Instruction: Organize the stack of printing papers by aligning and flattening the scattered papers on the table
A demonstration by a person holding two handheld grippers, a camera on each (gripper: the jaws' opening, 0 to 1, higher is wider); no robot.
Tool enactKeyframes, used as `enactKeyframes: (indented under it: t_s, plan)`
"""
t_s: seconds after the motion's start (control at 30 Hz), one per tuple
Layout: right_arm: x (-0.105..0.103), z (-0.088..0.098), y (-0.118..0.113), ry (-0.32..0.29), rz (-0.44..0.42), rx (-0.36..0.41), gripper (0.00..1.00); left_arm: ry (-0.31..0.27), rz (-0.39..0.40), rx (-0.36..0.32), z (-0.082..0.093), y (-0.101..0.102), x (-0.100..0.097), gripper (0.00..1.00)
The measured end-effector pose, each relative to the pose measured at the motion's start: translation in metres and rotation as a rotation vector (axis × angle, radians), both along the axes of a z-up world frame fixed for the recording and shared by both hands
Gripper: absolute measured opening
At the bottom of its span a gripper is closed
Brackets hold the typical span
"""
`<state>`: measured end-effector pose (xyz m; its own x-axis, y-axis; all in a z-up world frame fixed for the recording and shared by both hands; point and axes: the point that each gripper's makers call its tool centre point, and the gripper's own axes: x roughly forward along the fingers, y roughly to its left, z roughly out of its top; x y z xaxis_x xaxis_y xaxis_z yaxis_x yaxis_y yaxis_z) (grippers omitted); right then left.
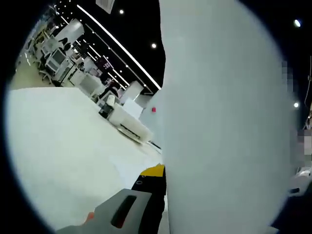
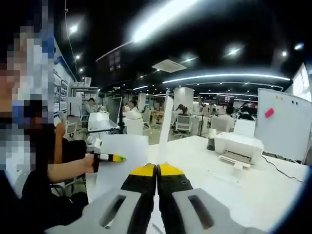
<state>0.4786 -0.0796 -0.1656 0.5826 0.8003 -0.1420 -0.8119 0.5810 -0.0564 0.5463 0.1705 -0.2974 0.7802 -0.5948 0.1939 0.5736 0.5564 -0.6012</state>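
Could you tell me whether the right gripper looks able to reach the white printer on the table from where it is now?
Probably not yet: the right gripper is clamped on an upright paper sheet, and the printer sits farther across the table.

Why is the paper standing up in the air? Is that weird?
Yes, a bit odd. The sheet of paper stands on edge above the white table, pinched by the right gripper, instead of lying flat. In the left gripper view it blocks much of the picture.
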Motion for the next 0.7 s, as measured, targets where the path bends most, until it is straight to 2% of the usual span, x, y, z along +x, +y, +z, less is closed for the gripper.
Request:
enactKeyframes:
  t_s: [0.17, 0.4, 0.7]
  plan:
    - [-0.007, 0.002, 0.003, -0.005, 0.023, -0.011, 0.0, 0.001, 0.007, -0.003, 0.0, 0.001, -0.001, 0.06]
    - [-0.025, 0.003, 0.009, 0.021, 0.092, -0.036, 0.0, -0.003, 0.009, 0.001, -0.001, 0.004, -0.001, 0.06]
    - [-0.049, 0.015, 0.016, 0.023, 0.165, -0.052, 0.0, -0.004, 0.018, 0.004, -0.002, 0.008, 0.0, 0.06]
